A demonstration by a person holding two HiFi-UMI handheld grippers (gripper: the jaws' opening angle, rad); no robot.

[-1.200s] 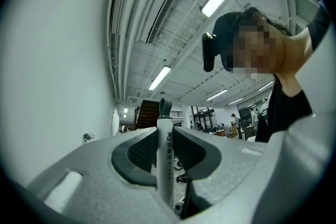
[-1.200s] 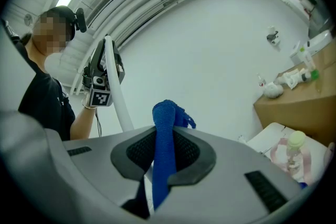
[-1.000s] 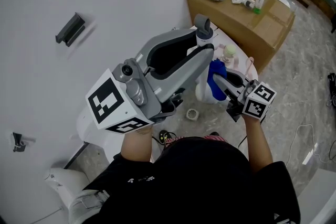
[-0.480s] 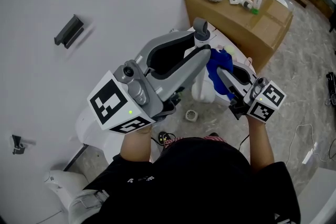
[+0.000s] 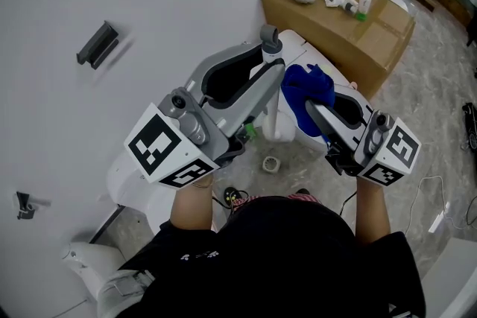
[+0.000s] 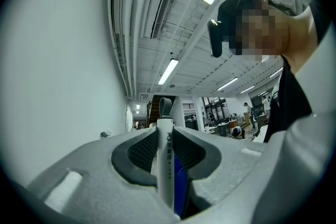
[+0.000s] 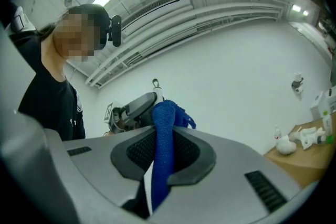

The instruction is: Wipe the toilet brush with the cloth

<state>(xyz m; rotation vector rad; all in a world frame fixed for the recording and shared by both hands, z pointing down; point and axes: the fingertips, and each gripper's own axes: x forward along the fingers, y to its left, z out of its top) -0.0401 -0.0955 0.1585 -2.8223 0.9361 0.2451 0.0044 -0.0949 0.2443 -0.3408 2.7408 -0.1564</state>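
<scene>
Left gripper (image 5: 270, 65) – you hold it up at centre, jaws pinching the toilet brush (image 5: 269, 41) by the top of its white handle; in the left gripper view (image 6: 165, 139) the ribbed pads press on both sides of the shaft (image 6: 165, 157), which stands upright between them with its grey hanging loop above the jaw tips. From the jaws the shaft runs down towards the floor; its lower end passes behind your gripper, so the brush head cannot be made out. Right gripper (image 5: 311, 106) – held to the right of the left one and at about the same height, jaws clamped on the blue cloth (image 5: 305, 88); the right gripper view (image 7: 164, 134) shows the cloth (image 7: 163, 128) as a folded strip squeezed between the pads, its free end bunched above the tips. The cloth sits just to the right of the brush handle; whether the two touch cannot be told. Far right: a cardboard box (image 5: 350, 22) on the marbled floor, with small white items and a green-capped bottle (image 5: 364, 4) on its top. On the floor near your feet, below the grippers: a small roll of tape (image 5: 273, 162). Far left, fixed to the white wall: a dark bracket (image 5: 98, 42).
</scene>
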